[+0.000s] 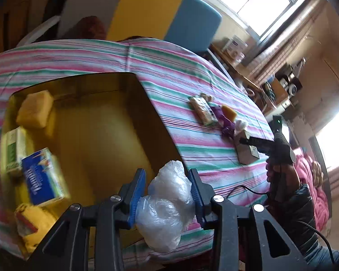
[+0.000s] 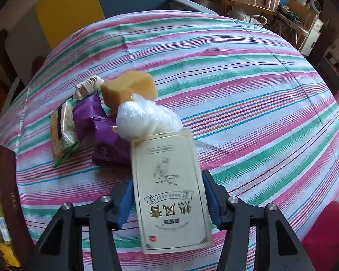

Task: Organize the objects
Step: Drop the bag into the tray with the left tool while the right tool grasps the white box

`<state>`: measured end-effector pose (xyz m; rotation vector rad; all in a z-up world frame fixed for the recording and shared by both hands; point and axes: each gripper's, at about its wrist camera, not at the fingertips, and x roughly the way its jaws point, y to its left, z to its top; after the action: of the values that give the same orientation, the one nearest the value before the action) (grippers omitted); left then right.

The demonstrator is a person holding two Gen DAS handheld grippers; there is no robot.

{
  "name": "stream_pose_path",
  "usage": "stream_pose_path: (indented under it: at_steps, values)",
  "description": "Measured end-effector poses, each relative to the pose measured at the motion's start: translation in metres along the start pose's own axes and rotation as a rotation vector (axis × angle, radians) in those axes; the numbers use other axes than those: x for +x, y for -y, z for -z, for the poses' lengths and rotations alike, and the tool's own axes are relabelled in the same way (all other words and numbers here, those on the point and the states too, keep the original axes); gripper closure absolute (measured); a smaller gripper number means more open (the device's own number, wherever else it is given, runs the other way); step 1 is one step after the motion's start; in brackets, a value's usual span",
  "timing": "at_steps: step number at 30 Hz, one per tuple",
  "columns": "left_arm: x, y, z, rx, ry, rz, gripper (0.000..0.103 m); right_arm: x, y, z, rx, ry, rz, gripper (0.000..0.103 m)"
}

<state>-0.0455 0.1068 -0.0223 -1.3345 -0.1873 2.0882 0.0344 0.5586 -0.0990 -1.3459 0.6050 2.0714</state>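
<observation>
Inspector A: Left gripper [image 1: 167, 194] jaws clamped on clear plastic bag [image 1: 167, 205] at the rim of the yellow box [image 1: 160, 135]; right gripper [image 2: 167, 201] clamped on cream carton [image 2: 169, 192] above the desk [image 2: 248, 113].

Inspector B: Step: loading; next, I judge, carry the bag over the box, part the jaws.

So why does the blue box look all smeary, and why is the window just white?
Left wrist view: the blue box in the big yellow box is smeared by motion blur; the window is overexposed by daylight. Right wrist view: the cream box has slightly soft edges, and the fisheye lens bulges the striped tablecloth.
</observation>
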Motion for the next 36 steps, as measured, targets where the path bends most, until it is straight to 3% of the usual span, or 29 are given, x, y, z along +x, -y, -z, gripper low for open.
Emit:
stream_pose_path:
  at_steps: [10,14,19,24,30,36]
  values:
    - [-0.079,-0.091,0.023,-0.227,0.177,-0.123,0.064,0.000,-0.008,0.000,-0.038,0.007,0.024,0.051]
    - [-0.093,-0.110,0.025,-0.291,0.210,-0.121,0.064,-0.001,-0.012,0.002,-0.052,0.009,0.024,0.051]
    - [-0.064,-0.089,0.026,-0.204,0.136,-0.110,0.064,0.001,-0.014,0.002,-0.057,0.006,0.012,0.051]
    - [-0.023,-0.074,0.026,-0.114,0.034,-0.159,0.064,0.001,-0.017,0.003,-0.074,0.008,0.008,0.051]
    - [0.011,-0.088,0.042,-0.127,-0.073,-0.216,0.059,0.003,-0.017,0.003,-0.074,0.011,0.008,0.051]
    - [0.004,-0.092,0.049,-0.148,-0.067,-0.207,0.048,0.002,-0.016,0.003,-0.064,0.008,0.004,0.051]
